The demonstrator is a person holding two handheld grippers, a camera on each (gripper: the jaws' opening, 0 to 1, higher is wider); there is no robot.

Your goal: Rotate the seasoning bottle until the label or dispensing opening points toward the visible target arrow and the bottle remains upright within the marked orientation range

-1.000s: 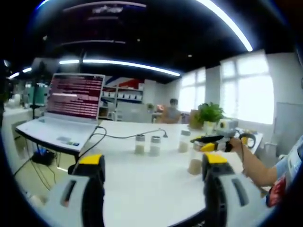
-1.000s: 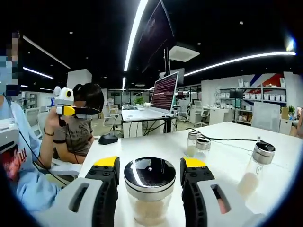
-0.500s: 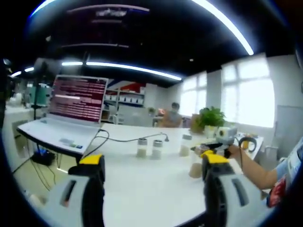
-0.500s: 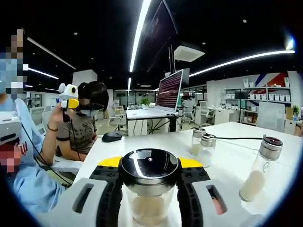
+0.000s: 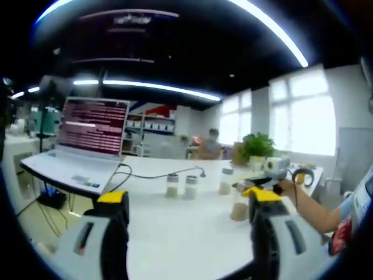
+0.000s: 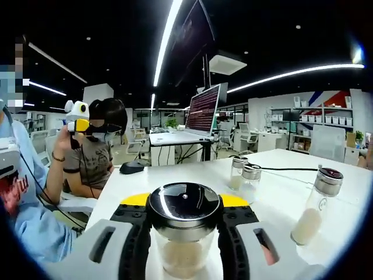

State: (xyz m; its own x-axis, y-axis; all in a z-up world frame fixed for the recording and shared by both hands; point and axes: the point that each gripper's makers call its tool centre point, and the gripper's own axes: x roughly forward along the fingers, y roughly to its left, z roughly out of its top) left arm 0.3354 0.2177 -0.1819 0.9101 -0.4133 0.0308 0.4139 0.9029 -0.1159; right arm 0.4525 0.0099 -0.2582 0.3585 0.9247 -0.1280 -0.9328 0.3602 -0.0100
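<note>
Where bottles [image 6: 244,175] stand, seemingly white table [image 6: 280,163].

A dark ceiling carries long light strips [image 5: 274,29]. Bright windows [image 5: 312,119] line one wall. Shelves [image 6: 335,119] stand behind the white tabletop [image 5: 186,221].

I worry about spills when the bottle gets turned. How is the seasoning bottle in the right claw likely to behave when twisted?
The seasoning bottle looks like clear glass, so probably stiff but slippery against the right claw, whose jaws close on it just under the lid. Its metal lid sits wide and it is only partly filled, so it may be top-heavy and tip if released tilted.
</note>
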